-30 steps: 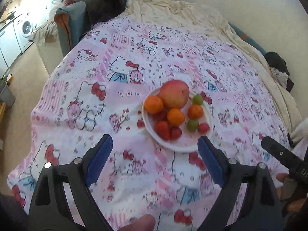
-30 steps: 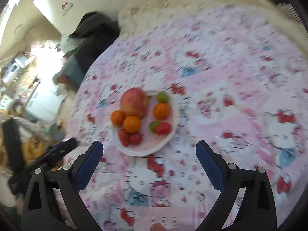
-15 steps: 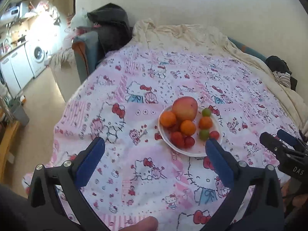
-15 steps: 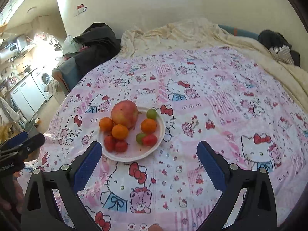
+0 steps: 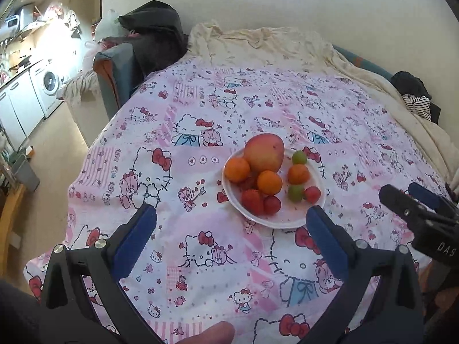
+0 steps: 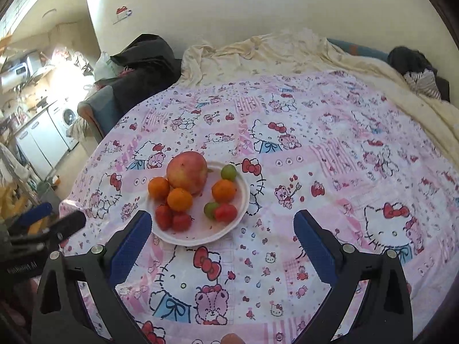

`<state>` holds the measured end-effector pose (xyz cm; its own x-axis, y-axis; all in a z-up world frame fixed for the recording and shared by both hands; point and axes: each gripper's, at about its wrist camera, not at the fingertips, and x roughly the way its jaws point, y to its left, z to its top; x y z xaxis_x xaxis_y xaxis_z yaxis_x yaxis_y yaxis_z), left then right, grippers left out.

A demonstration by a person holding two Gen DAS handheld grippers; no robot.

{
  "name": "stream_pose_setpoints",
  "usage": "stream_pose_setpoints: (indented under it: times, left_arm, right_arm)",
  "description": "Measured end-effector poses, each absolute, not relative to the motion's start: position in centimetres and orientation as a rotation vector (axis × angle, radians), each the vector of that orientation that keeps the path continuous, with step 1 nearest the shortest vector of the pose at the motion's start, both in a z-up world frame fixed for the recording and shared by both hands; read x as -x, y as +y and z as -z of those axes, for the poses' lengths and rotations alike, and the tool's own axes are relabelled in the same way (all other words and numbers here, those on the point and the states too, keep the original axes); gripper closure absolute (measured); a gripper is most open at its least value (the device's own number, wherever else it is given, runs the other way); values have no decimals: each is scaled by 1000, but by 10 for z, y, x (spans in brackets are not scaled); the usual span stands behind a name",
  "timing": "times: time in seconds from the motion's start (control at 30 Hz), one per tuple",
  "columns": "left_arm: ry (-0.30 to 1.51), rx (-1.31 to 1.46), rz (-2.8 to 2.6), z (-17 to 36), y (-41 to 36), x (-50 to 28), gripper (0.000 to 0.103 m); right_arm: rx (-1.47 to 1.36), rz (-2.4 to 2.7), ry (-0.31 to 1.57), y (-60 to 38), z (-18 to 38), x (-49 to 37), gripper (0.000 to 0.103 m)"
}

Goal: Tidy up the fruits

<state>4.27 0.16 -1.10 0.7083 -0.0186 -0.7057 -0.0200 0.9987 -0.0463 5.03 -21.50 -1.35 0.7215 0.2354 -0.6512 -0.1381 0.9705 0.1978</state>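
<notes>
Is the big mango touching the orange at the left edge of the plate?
Touching. In the left wrist view the mango leans against the orange, with no plate showing between them.

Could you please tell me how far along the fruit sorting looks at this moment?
Nothing looks done yet: the mango, oranges, limes and red fruits sit mixed on one plate. Nothing is in hand; the left tool and right tool hover open and empty. All sorting remains.

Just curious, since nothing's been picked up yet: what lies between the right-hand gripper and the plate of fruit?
Nothing but patterned bedsheet. In the right wrist view the right gripper hangs open just short of the plate.
</notes>
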Motion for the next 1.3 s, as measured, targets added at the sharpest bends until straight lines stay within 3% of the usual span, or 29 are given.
stream_pose_setpoints:
  times: [1.3]
  left_arm:
    - [774, 72, -7, 8, 6, -43, 0]
  right_arm:
    - [-120, -215, 738, -213, 13, -50, 2]
